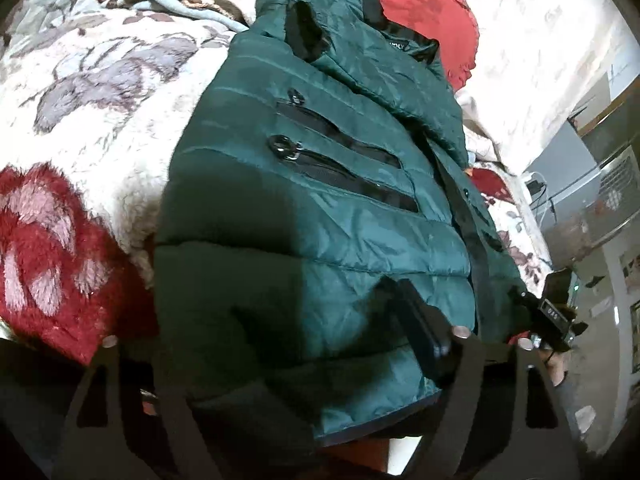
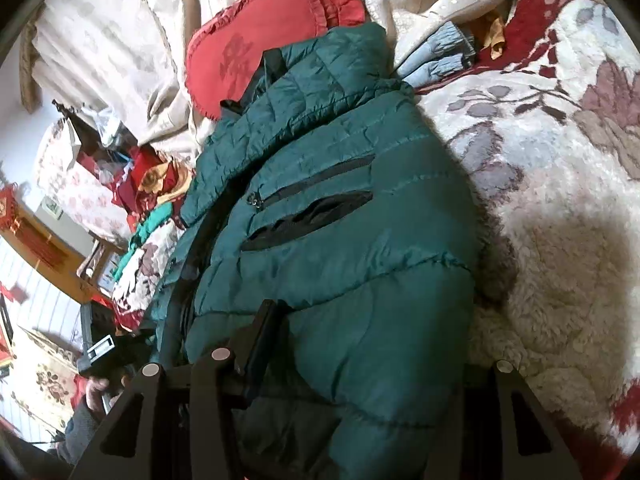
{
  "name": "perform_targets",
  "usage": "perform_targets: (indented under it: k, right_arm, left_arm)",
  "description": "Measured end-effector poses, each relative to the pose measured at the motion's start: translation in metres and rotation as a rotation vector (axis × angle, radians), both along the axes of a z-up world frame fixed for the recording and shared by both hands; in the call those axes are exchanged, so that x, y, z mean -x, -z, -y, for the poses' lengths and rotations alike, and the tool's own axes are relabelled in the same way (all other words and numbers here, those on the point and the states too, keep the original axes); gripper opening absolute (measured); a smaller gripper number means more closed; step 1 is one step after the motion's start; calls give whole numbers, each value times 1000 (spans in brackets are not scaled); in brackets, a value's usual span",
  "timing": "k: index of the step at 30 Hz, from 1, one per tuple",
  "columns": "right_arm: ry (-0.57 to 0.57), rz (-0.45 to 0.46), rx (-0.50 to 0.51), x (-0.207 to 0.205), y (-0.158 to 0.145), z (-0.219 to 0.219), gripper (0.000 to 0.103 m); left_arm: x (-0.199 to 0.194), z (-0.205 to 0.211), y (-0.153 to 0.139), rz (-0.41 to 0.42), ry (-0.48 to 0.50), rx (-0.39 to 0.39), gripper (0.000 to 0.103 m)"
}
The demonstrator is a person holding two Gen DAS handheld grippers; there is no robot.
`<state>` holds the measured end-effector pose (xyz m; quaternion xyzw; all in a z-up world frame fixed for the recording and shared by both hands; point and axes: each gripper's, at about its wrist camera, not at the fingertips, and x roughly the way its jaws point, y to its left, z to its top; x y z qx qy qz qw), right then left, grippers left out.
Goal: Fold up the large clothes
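- A green quilted puffer jacket [image 1: 320, 208] is seen laid lengthwise on a floral fleece blanket [image 1: 100, 80] covering a bed, collar toward a red cushion [image 1: 420, 4], hem toward both cameras.
- Two chest pocket zips [image 1: 336, 164] are visible on the near panel; the front placket runs down the middle.
- Left gripper [image 1: 296, 364]: one dark finger [image 1: 420, 328] is seen lying on the fabric near the hem; the other is hidden by folds. Whether cloth is pinched cannot be told.
- Right gripper [image 2: 360, 360]: one finger [image 2: 260, 344] is pressed on the hem region; its partner is not made out. Closure cannot be told.
- Handling, judged: the shell looks smooth and slippery, the fill lofty and springy, the whole light but bulky. Folds are expected to spring open unless pressed flat.
- Suggested hold: the hem corners or side seams, where the layers are thin enough to be pinched; thick quilted channels are likely to slip out.
- Caution: zip pulls could snag.
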<state>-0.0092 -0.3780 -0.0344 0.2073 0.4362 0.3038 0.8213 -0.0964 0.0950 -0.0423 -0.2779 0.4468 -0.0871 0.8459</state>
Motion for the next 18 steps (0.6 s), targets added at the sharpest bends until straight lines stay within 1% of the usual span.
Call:
perform_targets:
  k: [3, 5, 8, 10, 11, 12, 14, 17, 18]
  right_arm:
    - [1, -2, -1, -1, 1, 0, 49]
    - [-2, -3, 2, -2, 1, 1, 48]
    - [-3, -15, 16, -4, 0, -1, 49]
    - [-3, -23, 26, -4, 0, -3, 49]
    - [-2, -28, 22, -5, 0, -2, 49]
    - [0, -31, 15, -5, 1, -1, 49]
    - [-3, -26, 8, -4, -1, -1, 45]
    - [-4, -7, 24, -2, -3, -4, 43]
    - [0, -3, 30, -2, -3, -4, 43]
  left_arm:
    - [0, 7, -1, 8, 6, -34, 84]
    - [0, 5, 1, 20, 22, -22, 85]
    - [0, -3, 4, 24, 7, 38, 85]
    - [0, -3, 4, 28, 8, 31, 85]
    - [1, 0, 3, 30, 11, 9, 85]
    - [1, 3, 1, 29, 10, -17, 84]
    - [3, 7, -1, 21, -7, -93, 69]
    - [5, 5, 0, 25, -41, -99, 61]
    - [6, 4, 0, 28, -51, -102, 61]
